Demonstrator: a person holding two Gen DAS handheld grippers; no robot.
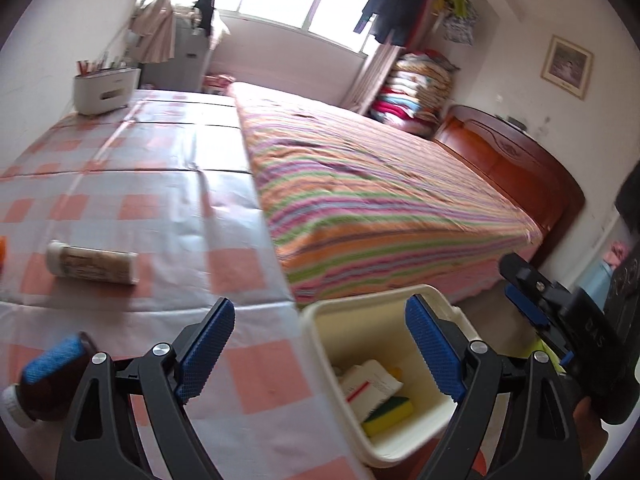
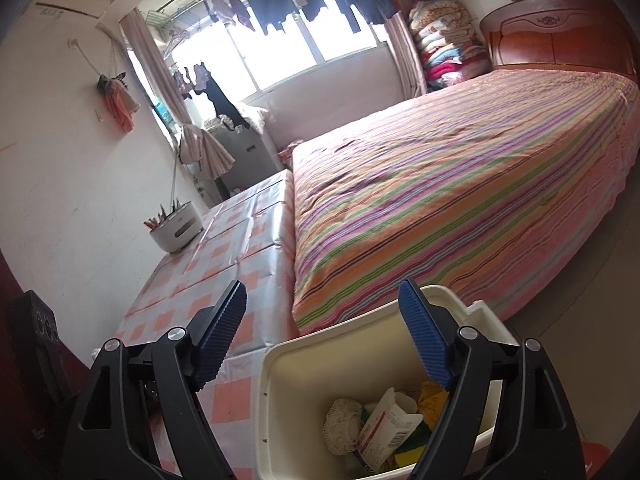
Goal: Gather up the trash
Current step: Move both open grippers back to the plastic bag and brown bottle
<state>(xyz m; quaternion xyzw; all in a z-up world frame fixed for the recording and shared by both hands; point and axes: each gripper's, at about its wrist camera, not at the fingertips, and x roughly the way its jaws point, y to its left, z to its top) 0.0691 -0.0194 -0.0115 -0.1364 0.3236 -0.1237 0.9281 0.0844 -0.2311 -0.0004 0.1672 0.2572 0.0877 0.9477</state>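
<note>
A cream trash bin [image 1: 362, 304] stands beside the table's near corner. In it lie a white carton [image 1: 370, 384] and a yellow-green sponge [image 1: 390, 412]. My left gripper [image 1: 320, 348] is open and empty, one finger over the tablecloth, the other over the bin. A beige tube [image 1: 92, 263] and a dark bottle with a blue label [image 1: 50, 372] lie on the table. My right gripper [image 2: 324, 340] is open and empty above the bin [image 2: 280, 364], which holds the carton [image 2: 384, 428], a cream lacy piece [image 2: 340, 424] and a yellow wrapper [image 2: 432, 396]. The right gripper [image 1: 524, 304] also shows in the left wrist view.
The table [image 1: 160, 184] wears a pink checked cloth and abuts a bed with a striped cover [image 1: 380, 184]. A white holder with pens [image 1: 106, 88] stands at its far end. An orange thing [image 1: 2, 250] peeks in at the left. A wooden headboard [image 1: 512, 168] stands behind.
</note>
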